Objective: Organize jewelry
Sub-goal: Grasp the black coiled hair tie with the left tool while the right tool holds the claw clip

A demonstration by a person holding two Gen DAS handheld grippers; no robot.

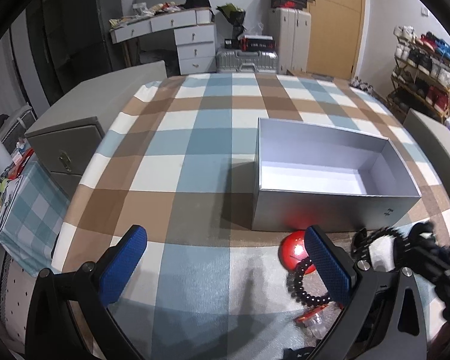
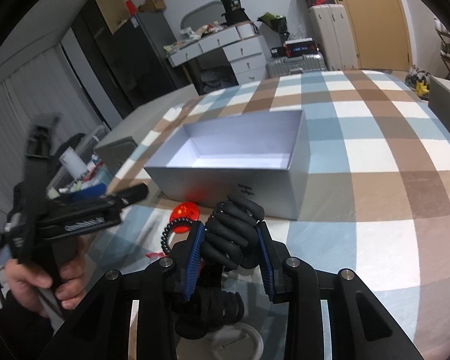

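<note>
An open, empty grey box (image 1: 333, 201) stands on the plaid tablecloth; it also shows in the right wrist view (image 2: 234, 180). My right gripper (image 2: 231, 240) is shut on a black chunky bracelet (image 2: 234, 234), held just above the table in front of the box. It appears blurred in the left wrist view (image 1: 405, 249). My left gripper (image 1: 225, 261) is open and empty, left of the items. A black bead bracelet (image 1: 303, 285) and a red round badge (image 1: 294, 249) lie by its right finger (image 1: 330, 267).
A small red and clear trinket (image 1: 312, 321) lies near the front edge. A white round badge (image 2: 237, 342) and a coiled black hair tie (image 2: 219, 309) lie under my right gripper. A grey cabinet (image 1: 66, 150) stands left of the table.
</note>
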